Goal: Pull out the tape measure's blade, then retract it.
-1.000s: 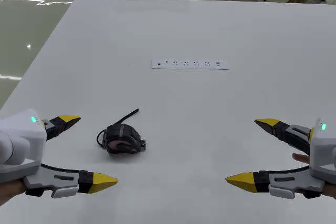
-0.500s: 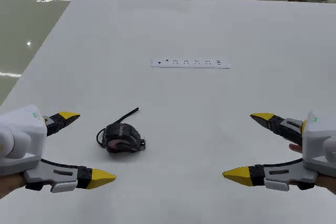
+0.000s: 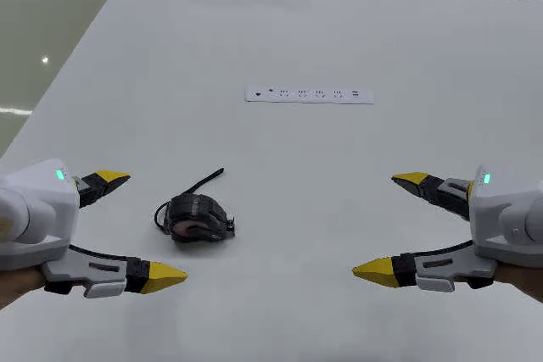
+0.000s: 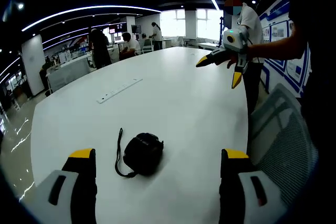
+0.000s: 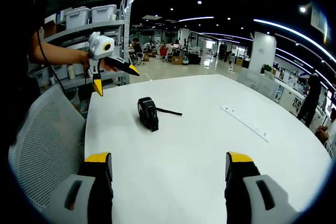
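head view: tape measure (image 3: 197, 218), dark case, lying on the white bench (image 3: 280, 23) left of centre on the near part of the surface; blade not yet pulled out; black strap (image 3: 206, 184) trailing from the case toward the far side. left tool (image 3: 154, 226), yellow-tipped jaws spread wide and holding nothing, held low just left of the tape measure, which lies ahead of the gap between the two jaws and touches neither. right tool (image 3: 375, 225), jaws likewise wide and empty, well apart from the tape measure on the right side of the bench, tips pointing inward toward the left tool. white power strip (image 3: 309, 95), flat on the bench farther back, about mid-width. left gripper view: the tape measure sits close ahead between the two jaw tips, strap looped at its left; the right tool is visible across the bench, held in a hand. right gripper view: the tape measure lies farther off, with the left tool beyond it; a grey mesh chair (image 5: 37, 129) stands beside the bench edge.
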The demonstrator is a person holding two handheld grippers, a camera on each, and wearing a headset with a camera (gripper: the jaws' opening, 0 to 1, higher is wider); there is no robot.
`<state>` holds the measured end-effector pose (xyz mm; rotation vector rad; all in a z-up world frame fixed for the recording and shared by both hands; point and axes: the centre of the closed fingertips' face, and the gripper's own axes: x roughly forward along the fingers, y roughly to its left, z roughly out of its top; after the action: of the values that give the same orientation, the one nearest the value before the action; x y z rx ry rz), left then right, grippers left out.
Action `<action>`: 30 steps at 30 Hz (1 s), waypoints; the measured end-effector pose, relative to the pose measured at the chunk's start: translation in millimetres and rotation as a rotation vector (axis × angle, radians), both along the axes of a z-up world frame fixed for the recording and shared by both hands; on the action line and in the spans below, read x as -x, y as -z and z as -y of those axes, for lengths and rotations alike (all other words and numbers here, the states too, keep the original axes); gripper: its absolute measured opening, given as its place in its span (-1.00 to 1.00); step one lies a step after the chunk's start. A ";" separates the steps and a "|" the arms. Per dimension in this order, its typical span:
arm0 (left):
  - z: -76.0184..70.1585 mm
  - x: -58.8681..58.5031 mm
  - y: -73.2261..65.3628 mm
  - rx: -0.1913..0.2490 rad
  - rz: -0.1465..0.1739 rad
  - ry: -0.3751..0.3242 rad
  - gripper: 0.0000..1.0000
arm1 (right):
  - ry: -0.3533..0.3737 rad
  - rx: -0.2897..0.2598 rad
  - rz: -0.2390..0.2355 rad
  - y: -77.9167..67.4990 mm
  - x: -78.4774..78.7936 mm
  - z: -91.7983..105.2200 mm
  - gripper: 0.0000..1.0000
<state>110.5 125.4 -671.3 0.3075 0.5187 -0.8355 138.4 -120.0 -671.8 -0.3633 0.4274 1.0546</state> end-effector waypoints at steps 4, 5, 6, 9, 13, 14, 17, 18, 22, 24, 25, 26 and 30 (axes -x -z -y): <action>-2.0 -1.7 3.5 -0.002 -0.007 0.001 0.97 | -0.015 0.005 -0.004 1.4 -1.2 -3.7 0.83; -2.2 -1.9 4.3 -0.004 -0.010 0.002 0.97 | -0.023 0.005 -0.002 2.2 -1.6 -4.7 0.82; -2.5 -1.9 5.5 -0.009 -0.013 0.005 0.97 | -0.055 -0.003 0.031 0.6 -3.3 -8.8 0.79; -2.0 -2.7 7.4 -0.013 -0.016 0.015 0.95 | -0.071 0.007 0.017 4.8 -3.0 -13.2 0.68; -1.6 -6.5 9.4 -0.012 -0.016 0.017 0.92 | -0.095 0.001 0.021 7.1 -6.7 -19.8 0.65; -1.8 -8.2 9.9 -0.013 -0.016 0.016 0.92 | -0.097 0.000 0.014 8.2 -7.8 -21.8 0.65; -1.2 -11.2 11.4 -0.011 -0.016 0.020 0.92 | -0.114 -0.006 0.010 10.8 -10.2 -27.2 0.63; -1.3 -12.5 11.3 -0.014 -0.008 0.022 0.93 | -0.115 -0.007 0.006 11.6 -10.9 -28.6 0.63; 1.9 -16.0 12.3 -0.006 -0.001 0.045 0.91 | -0.128 -0.009 -0.002 15.5 -15.5 -35.9 0.64; 2.8 -18.8 13.6 -0.009 0.000 0.049 0.92 | -0.137 -0.009 -0.004 16.6 -16.9 -39.7 0.63; 3.0 -19.6 14.6 -0.009 -0.007 0.051 0.92 | -0.141 -0.009 -0.006 17.8 -17.9 -41.0 0.63; 3.1 -21.2 15.8 -0.010 -0.008 0.053 0.93 | -0.145 -0.010 -0.010 19.1 -19.2 -43.0 0.63; 2.8 -25.0 19.7 -0.019 -0.015 0.061 0.95 | -0.163 -0.008 -0.016 23.9 -23.7 -49.1 0.63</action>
<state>135.6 122.6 -691.0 0.3364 0.5340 -0.8934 162.1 -70.8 -695.8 -0.3875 0.4124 1.2177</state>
